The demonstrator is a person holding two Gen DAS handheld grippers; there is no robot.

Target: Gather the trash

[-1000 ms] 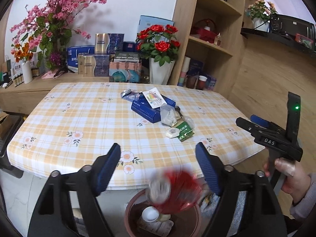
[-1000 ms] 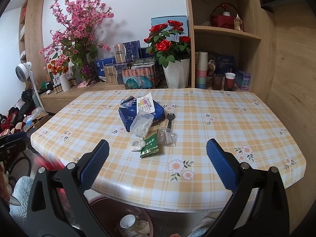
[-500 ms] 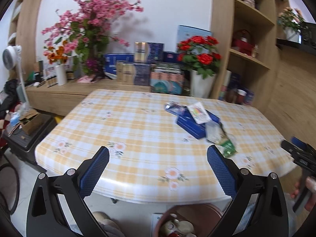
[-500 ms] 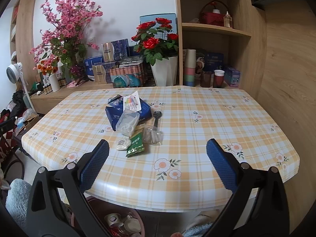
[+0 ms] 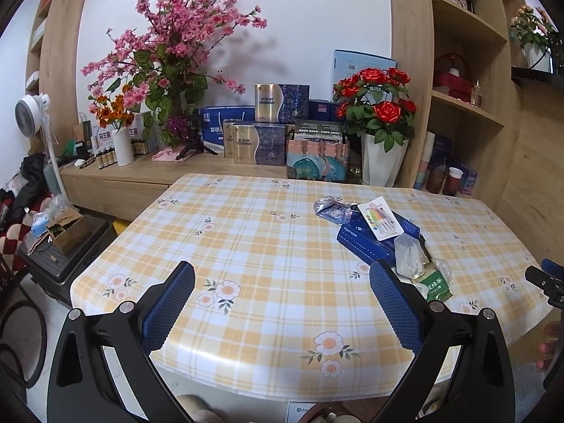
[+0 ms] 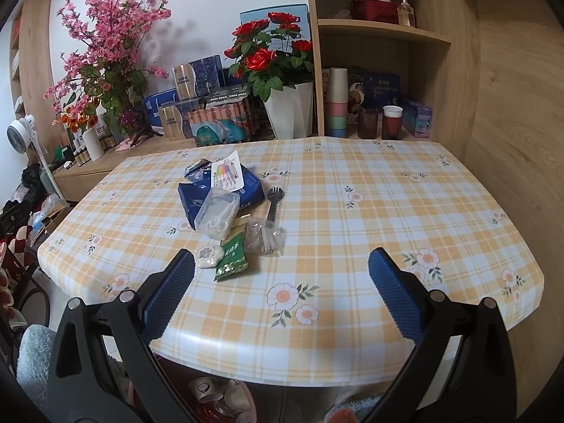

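Observation:
A heap of trash lies on the checked table (image 6: 352, 232): a blue packet (image 6: 222, 194), a clear plastic box (image 6: 216, 215), a green sachet (image 6: 231, 256), a white round packet (image 6: 209, 256), a clear wrapper (image 6: 266, 238) and a black fork (image 6: 273, 202). The heap also shows in the left wrist view, with the blue packet (image 5: 373, 239) and the green sachet (image 5: 435, 287). My right gripper (image 6: 281, 283) is open and empty just short of the heap. My left gripper (image 5: 281, 290) is open and empty over the table's near left edge. A brown bin (image 6: 218, 400) with trash stands under the table's front edge.
A wooden sideboard (image 5: 141, 176) behind the table holds boxes, pink blossoms (image 5: 169, 53) and a white vase of red roses (image 6: 278, 67). A shelf unit (image 6: 380, 70) with cups stands at the back right. A fan (image 5: 33, 112) and floor clutter are at the left.
A red wrapper dropped from my left gripper into the bin a second ago. The left gripper then rose and swung left, jaws wider. The right gripper moved closer to the heap.

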